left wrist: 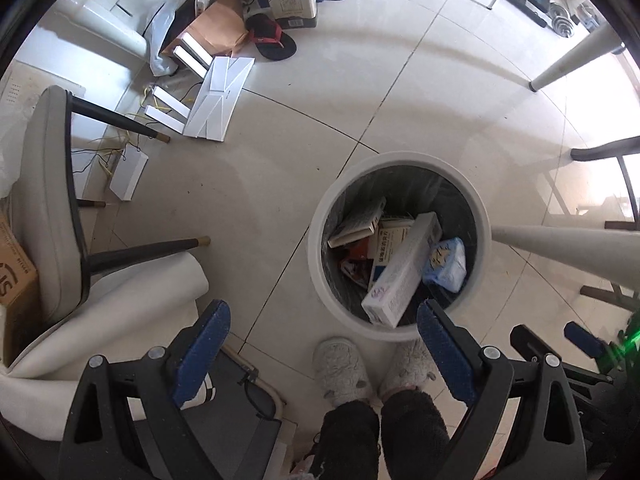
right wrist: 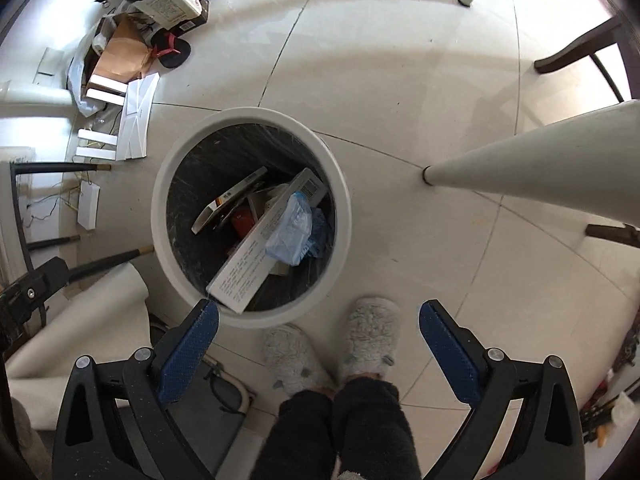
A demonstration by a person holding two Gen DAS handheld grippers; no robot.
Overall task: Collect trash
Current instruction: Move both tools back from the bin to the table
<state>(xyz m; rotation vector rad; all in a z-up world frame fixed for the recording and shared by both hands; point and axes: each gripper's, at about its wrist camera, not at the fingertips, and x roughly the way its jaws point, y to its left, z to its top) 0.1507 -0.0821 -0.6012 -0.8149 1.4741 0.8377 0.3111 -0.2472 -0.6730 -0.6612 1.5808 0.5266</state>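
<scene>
A round white trash bin with a dark liner stands on the tiled floor; it also shows in the right wrist view. Inside lie a long white carton, a crumpled blue plastic bag, a flat booklet-like box and a red item. My left gripper is open and empty, held above the floor left of the bin. My right gripper is open and empty, above the bin's near rim.
The person's grey slippers stand just below the bin. White table legs slant in at the right. A chair and a rolled white sheet are at the left. Boxes, a paper bag and flat white cartons clutter the far left floor.
</scene>
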